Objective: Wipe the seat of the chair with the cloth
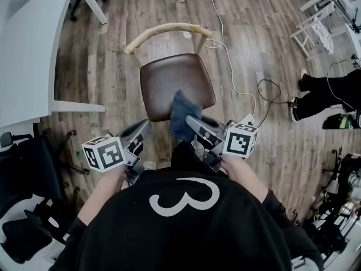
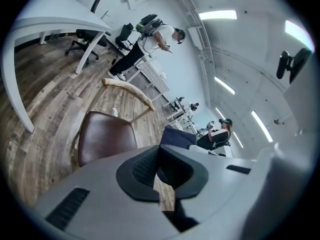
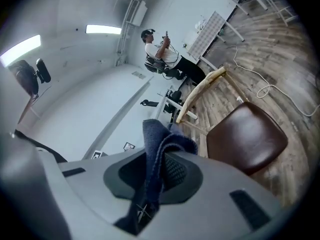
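The chair has a brown padded seat (image 1: 172,81) and a curved wooden backrest (image 1: 166,30); it stands on the wood floor right in front of me. My right gripper (image 1: 190,120) is shut on a dark blue cloth (image 1: 181,113), which bunches up over the seat's front right edge. In the right gripper view the cloth (image 3: 155,144) hangs between the jaws of the right gripper (image 3: 160,171), with the seat (image 3: 247,136) beyond. My left gripper (image 1: 141,133) hovers off the seat's front left corner, shut and holding nothing. From the left gripper (image 2: 160,171) I see the seat (image 2: 105,136) and the cloth (image 2: 177,136).
A white table (image 1: 28,49) runs along the left. A white cable (image 1: 237,75) trails over the floor right of the chair. A seated person's legs (image 1: 330,92) and a white rack (image 1: 313,27) are at far right. Black office-chair parts (image 1: 34,168) sit at lower left.
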